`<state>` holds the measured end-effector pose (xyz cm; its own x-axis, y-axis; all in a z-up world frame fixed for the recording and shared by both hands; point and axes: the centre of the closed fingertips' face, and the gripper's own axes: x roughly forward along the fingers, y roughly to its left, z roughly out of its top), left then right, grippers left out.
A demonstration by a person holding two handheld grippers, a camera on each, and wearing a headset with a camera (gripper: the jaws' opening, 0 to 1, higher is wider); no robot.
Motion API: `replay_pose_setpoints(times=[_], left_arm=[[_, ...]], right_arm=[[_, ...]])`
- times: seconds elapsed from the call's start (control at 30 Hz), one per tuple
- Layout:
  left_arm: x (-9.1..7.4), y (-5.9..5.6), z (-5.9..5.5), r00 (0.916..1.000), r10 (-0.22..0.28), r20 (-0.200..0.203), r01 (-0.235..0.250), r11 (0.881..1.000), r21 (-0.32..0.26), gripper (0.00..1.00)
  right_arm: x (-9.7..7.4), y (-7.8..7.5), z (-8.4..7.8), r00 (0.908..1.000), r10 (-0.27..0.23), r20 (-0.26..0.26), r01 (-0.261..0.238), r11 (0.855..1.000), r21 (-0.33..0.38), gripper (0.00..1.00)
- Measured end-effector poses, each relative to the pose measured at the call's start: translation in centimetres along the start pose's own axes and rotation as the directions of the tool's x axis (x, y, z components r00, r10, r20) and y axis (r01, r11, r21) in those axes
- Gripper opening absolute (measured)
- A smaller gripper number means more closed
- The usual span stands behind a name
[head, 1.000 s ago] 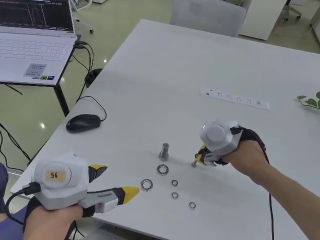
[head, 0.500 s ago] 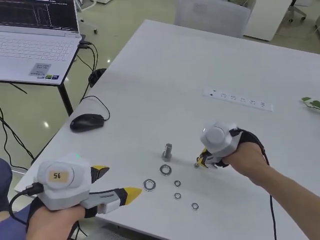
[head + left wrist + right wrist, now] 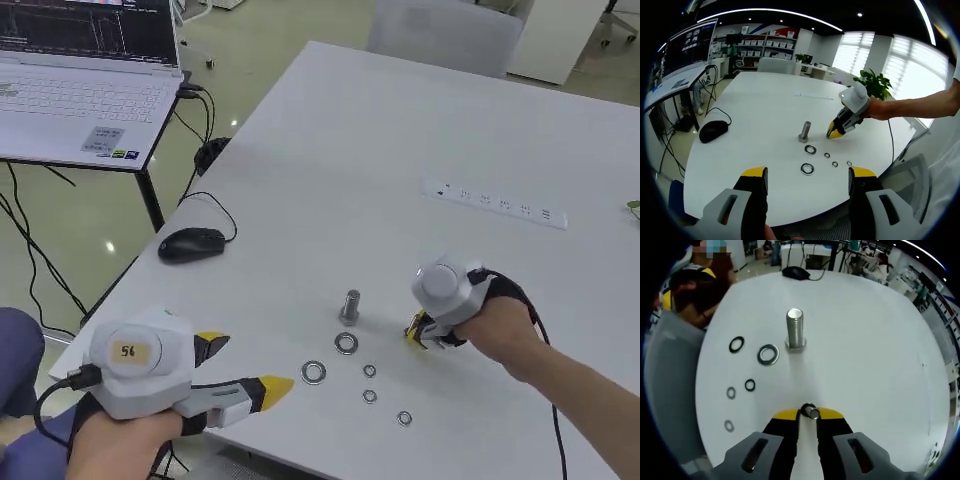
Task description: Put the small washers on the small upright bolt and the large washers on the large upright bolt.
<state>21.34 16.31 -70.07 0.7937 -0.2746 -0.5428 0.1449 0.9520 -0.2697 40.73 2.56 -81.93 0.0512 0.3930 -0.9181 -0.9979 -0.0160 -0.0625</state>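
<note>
Left hand-held gripper (image 3: 243, 365) hangs low at the near edge of the white worktop (image 3: 400, 130), yellow-tipped jaws spread wide apart, and the yellow label on its round housing reads "56". Over on the other side, the right hand-held gripper (image 3: 419, 329) is tipped down onto the worktop with its jaws pressed in on the small bolt (image 3: 810, 412); the right gripper view shows the bolt's end pinched right between the yellow tips. The large bolt (image 3: 350, 304) stands upright on its head just left of that, threaded shaft bare. Two large washers lie flat on the near side of it, one (image 3: 346, 344) close to its base, the other (image 3: 314, 373) nearer the left hand-held gripper. Three small washers (image 3: 369, 371) lie loose in a ragged line just beside them. Farther back there's a black corded computer mouse (image 3: 191, 243) and a white power strip (image 3: 495, 203). Off to the left sits a white laptop (image 3: 80, 95), its palm-rest stickers too small to read.
</note>
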Motion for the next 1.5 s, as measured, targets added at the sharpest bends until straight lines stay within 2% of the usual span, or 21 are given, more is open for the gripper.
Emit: replay_pose_setpoints(times=[0.17,0.33,0.5,0.53,0.63,0.7,0.8,0.87,1.1,1.17,1.27,1.5], left_arm=[[0.0,-0.2,0.1,1.0000,-0.004,-0.002,0.004,1.000,0.005,0.65],[0.2,-0.2,0.2,1.0000,-0.007,-0.003,0.007,1.000,0.010,0.65],[0.3,-0.6,0.5,0.9999,-0.016,-0.001,0.016,1.000,0.017,0.65],[0.4,-0.7,0.6,0.9998,-0.018,-0.002,0.018,1.000,0.019,0.64],[0.5,-0.8,0.5,0.9997,-0.023,-0.003,0.023,0.999,0.023,0.64],[0.6,-1.0,0.7,0.9996,-0.027,-0.003,0.027,0.999,0.026,0.64],[0.8,-1.1,0.9,0.9995,-0.032,-0.002,0.032,0.999,0.034,0.64],[1.0,-1.3,1.0,0.9994,-0.036,-0.002,0.036,0.999,0.038,0.64],[1.4,-2.1,1.9,0.9988,-0.050,0.002,0.049,0.997,0.064,0.64],[1.3,-2.2,2.0,0.9987,-0.051,0.005,0.051,0.997,0.066,0.64],[1.3,-2.1,2.0,0.9988,-0.048,0.004,0.048,0.997,0.067,0.64],[1.0,-1.7,1.8,0.9993,-0.037,0.004,0.037,0.997,0.061,0.64]], right_arm=[[0.0,0.1,-0.2,0.9999,0.003,-0.010,-0.003,1.000,0.006,0.21],[-1.0,-0.1,0.0,0.9991,0.002,0.043,-0.005,0.998,0.068,0.23],[-2.2,-0.4,-1.0,0.9972,-0.009,0.074,0.000,0.992,0.125,0.25],[-2.5,-0.3,-1.4,0.9973,-0.005,0.073,-0.007,0.988,0.156,0.25],[-3.2,0.0,-2.3,0.9956,-0.002,0.094,-0.016,0.983,0.181,0.26],[-3.6,0.7,-2.9,0.9939,0.008,0.110,-0.030,0.980,0.196,0.28],[-4.0,1.9,-3.6,0.9928,0.012,0.120,-0.033,0.984,0.177,0.36],[-4.2,3.1,-4.1,0.9923,0.026,0.121,-0.042,0.991,0.125,0.35],[-3.7,6.2,-5.4,0.9929,0.053,0.107,-0.061,0.995,0.080,0.39],[-3.5,7.0,-5.4,0.9927,0.061,0.104,-0.069,0.995,0.072,0.39],[-3.2,8.6,-4.9,0.9861,0.109,0.126,-0.118,0.991,0.068,0.40],[-2.5,11.0,-4.2,0.9837,0.140,0.113,-0.138,0.990,-0.030,0.37]])
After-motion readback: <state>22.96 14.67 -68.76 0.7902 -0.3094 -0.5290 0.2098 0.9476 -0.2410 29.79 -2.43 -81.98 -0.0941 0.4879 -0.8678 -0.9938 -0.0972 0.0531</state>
